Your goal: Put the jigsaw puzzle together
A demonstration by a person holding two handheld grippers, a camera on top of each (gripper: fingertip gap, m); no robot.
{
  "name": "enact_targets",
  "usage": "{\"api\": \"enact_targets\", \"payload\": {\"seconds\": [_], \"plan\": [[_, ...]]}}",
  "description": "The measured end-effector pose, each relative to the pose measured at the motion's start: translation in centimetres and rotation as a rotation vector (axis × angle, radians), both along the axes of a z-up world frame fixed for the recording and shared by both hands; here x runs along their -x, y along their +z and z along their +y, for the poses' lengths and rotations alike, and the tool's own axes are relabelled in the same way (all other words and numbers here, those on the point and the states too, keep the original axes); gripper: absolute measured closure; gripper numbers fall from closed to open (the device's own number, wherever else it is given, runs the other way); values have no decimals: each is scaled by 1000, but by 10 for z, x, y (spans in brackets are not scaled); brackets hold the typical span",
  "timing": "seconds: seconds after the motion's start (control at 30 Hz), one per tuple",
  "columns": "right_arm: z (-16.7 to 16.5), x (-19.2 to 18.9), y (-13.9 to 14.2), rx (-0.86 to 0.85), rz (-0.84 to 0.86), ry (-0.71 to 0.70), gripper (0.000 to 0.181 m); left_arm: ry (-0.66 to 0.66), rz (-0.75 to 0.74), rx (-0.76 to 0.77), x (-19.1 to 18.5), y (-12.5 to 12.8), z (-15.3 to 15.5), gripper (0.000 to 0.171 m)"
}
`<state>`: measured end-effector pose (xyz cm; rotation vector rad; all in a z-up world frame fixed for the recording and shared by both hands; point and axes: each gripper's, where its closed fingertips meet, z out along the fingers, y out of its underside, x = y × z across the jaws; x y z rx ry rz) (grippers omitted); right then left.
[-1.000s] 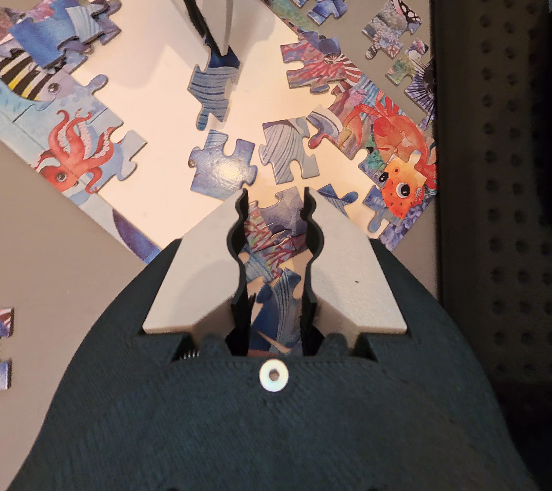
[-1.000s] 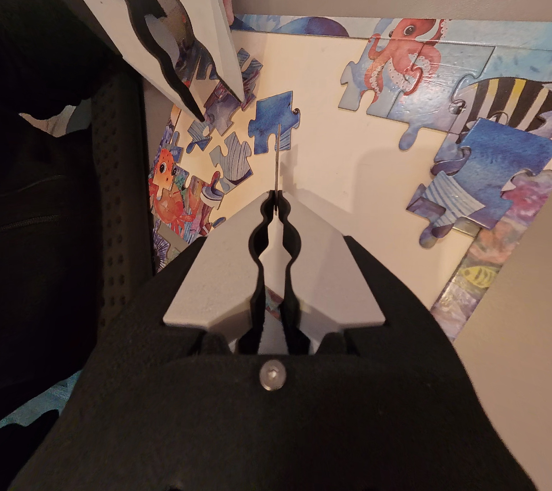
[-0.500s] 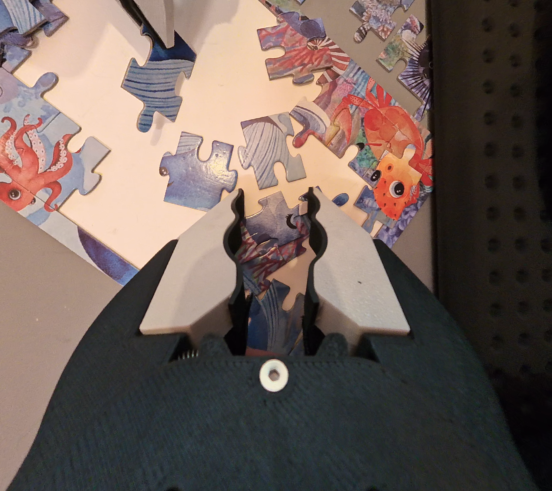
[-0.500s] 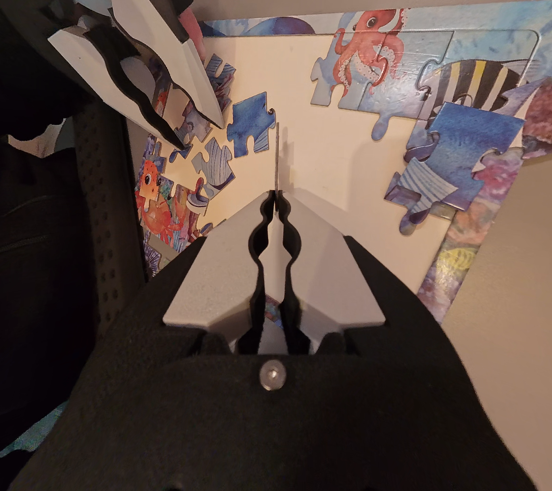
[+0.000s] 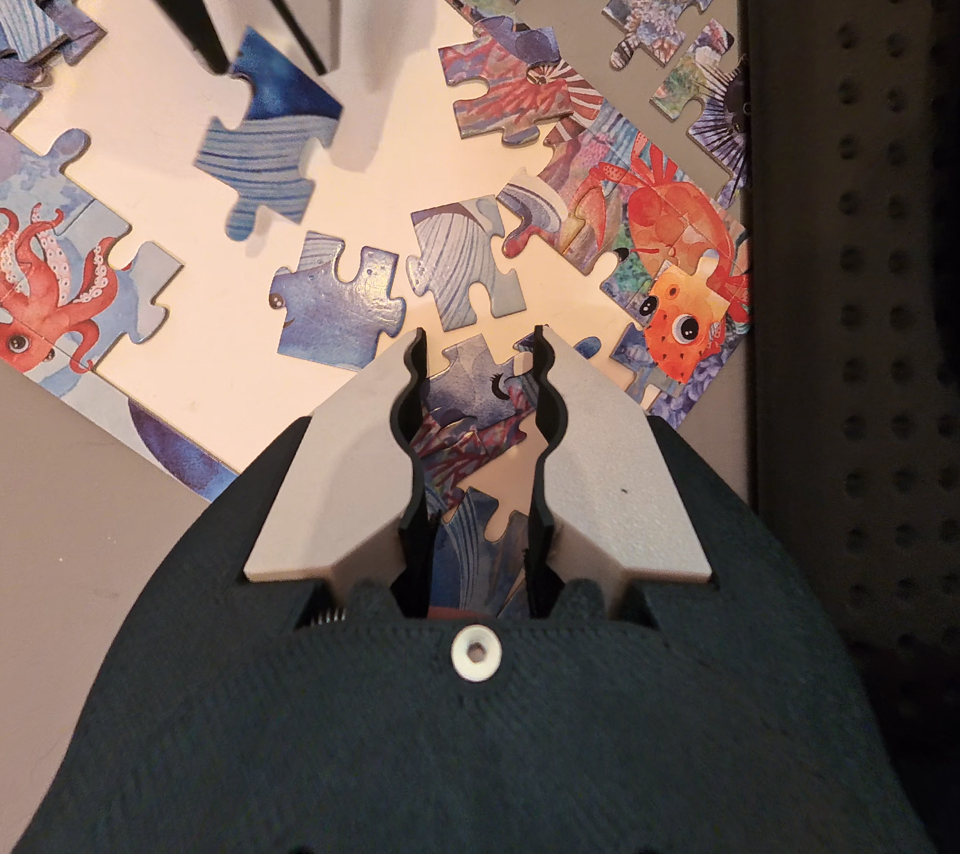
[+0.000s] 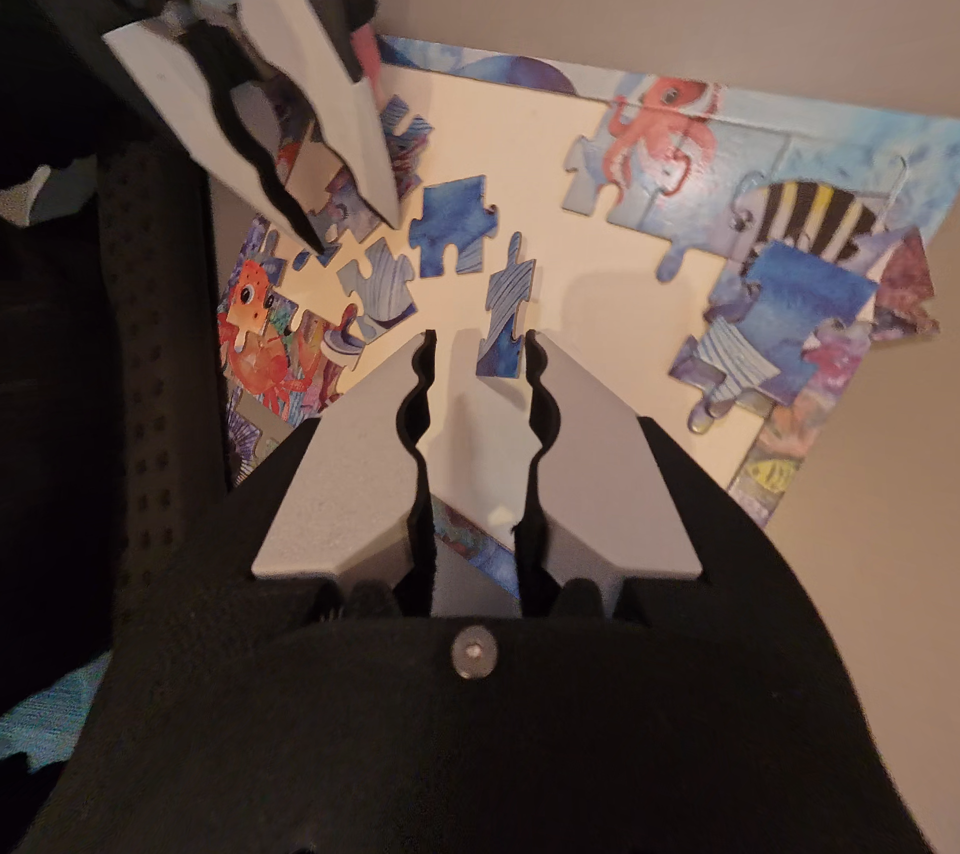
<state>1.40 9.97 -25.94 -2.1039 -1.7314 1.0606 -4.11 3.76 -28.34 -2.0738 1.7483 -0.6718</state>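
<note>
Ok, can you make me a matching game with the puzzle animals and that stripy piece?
Things:
1. octopus
2. crab
3. striped fish
4. blue striped piece

Clues:
a. black and yellow stripes
b. touching the orange fish
c. right by the open right gripper fingertips
d. red, with curly arms

Pairs: 1-d, 2-b, 3-a, 4-c
</note>
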Motion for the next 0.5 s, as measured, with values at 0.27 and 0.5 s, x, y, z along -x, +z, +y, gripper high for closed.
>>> {"api": "enact_targets", "payload": {"seconds": [0.27, 0.5], "plan": [[-20, 11, -7, -167, -56, 154, 145, 15, -6, 8, 0, 0, 1, 135], [5, 3, -18, -110, -109, 16, 163, 23, -8, 11, 0, 0, 2, 138]]}}
